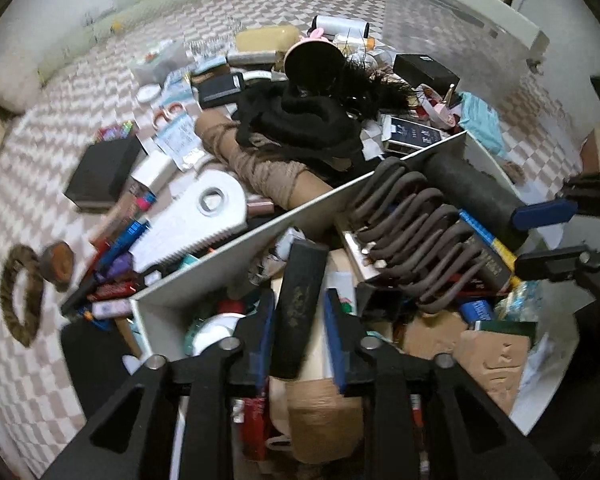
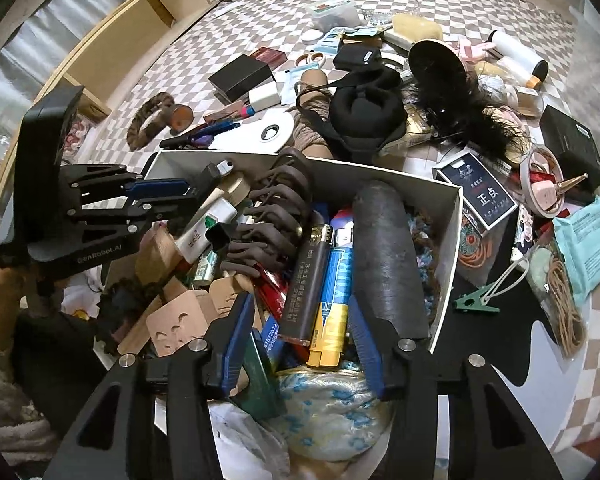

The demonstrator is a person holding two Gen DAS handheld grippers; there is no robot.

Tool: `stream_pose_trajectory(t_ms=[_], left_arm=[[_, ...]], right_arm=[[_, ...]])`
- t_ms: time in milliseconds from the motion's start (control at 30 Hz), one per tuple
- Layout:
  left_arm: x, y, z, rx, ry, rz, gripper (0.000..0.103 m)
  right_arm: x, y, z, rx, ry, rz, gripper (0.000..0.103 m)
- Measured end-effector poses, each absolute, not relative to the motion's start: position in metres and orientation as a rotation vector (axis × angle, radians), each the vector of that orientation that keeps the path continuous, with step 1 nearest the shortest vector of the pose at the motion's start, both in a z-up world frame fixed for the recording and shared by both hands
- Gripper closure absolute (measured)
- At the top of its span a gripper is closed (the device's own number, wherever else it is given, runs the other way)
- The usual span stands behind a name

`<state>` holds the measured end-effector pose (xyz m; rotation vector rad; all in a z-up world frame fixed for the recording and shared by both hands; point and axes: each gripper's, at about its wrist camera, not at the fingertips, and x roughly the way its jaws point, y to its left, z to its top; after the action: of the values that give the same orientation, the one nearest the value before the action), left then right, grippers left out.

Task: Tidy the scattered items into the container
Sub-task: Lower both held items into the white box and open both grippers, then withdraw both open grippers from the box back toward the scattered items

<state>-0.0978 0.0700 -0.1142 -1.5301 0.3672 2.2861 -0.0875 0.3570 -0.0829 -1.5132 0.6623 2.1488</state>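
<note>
At the bottom of the left wrist view we hold the left gripper over the white box, its blue-padded fingers standing on either side of a dark rectangular bar; we cannot tell whether they press it or merely flank it. In the right wrist view the right gripper hangs at the bottom centre with its fingers spread apart, released, above a brown lighter and a blue-and-yellow lighter lying side by side in the box. Just right of them lies a dark grey cylinder, and above them a brown coiled hair clip. Beyond the box's far wall, across the upper half of the frame, scattered items lie on the checkered bed: a black fabric bundle, a black feather piece, a white tape dispenser, a black box, a braided hair ring and a dark blue card pack. A green clip lies right of the box.
</note>
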Motion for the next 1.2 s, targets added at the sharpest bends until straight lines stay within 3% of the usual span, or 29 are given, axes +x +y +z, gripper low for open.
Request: stream_pose_trajectory(t_ms=[33, 67, 400, 467, 500, 533, 567, 633, 700, 767, 800, 833, 867, 933, 1200], left_arm=[[-0.097, 0.071, -0.112, -1.51, 0.394, 2.306, 0.052], [-0.096, 0.071, -0.11, -1.491, 0.413, 2.322, 0.05], [-0.102, 0.061, -0.105, -1.478, 0.402, 2.359, 0.049], [-0.103, 0.059, -0.103, -1.48, 0.39, 2.377, 0.047], [-0.103, 0.057, -0.102, -1.48, 0.382, 2.387, 0.041], [-0.104, 0.055, -0.101, -1.478, 0.374, 2.4, 0.032], [-0.104, 0.053, -0.099, -1.472, 0.364, 2.415, 0.029], [-0.104, 0.048, -0.095, -1.467, 0.342, 2.438, 0.027], [-0.104, 0.044, -0.091, -1.466, 0.317, 2.454, 0.027], [-0.106, 0.038, -0.087, -1.462, 0.286, 2.481, 0.018], [-0.107, 0.034, -0.084, -1.458, 0.272, 2.497, 0.009], [-0.107, 0.032, -0.083, -1.454, 0.262, 2.509, 0.003], [-0.107, 0.029, -0.08, -1.448, 0.251, 2.524, 0.002], [-0.108, 0.024, -0.076, -1.438, 0.23, 2.55, 0.001], [-0.105, 0.01, -0.063, -1.431, 0.138, 2.628, 0.0]], right_arm=[[-0.088, 0.357, -0.083, -1.51, 0.661, 2.146, 0.054], [-0.089, 0.358, -0.082, -1.508, 0.66, 2.144, 0.054], [-0.089, 0.375, -0.069, -1.399, 0.732, 2.128, 0.054], [-0.089, 0.379, -0.066, -1.373, 0.744, 2.117, 0.053], [-0.089, 0.381, -0.065, -1.362, 0.746, 2.113, 0.053], [-0.089, 0.382, -0.064, -1.351, 0.747, 2.107, 0.051], [-0.089, 0.384, -0.063, -1.339, 0.742, 2.101, 0.042], [-0.089, 0.385, -0.06, -1.316, 0.732, 2.096, 0.034], [-0.089, 0.387, -0.056, -1.292, 0.722, 2.095, 0.034], [-0.087, 0.388, -0.053, -1.273, 0.695, 2.085, 0.033], [-0.086, 0.388, -0.051, -1.262, 0.669, 2.079, 0.033], [-0.083, 0.387, -0.049, -1.243, 0.633, 2.077, 0.027], [-0.081, 0.387, -0.046, -1.223, 0.597, 2.076, 0.014], [-0.076, 0.388, -0.041, -1.181, 0.541, 2.075, 0.0], [-0.038, 0.402, -0.018, -1.026, 0.533, 2.038, 0.0]])
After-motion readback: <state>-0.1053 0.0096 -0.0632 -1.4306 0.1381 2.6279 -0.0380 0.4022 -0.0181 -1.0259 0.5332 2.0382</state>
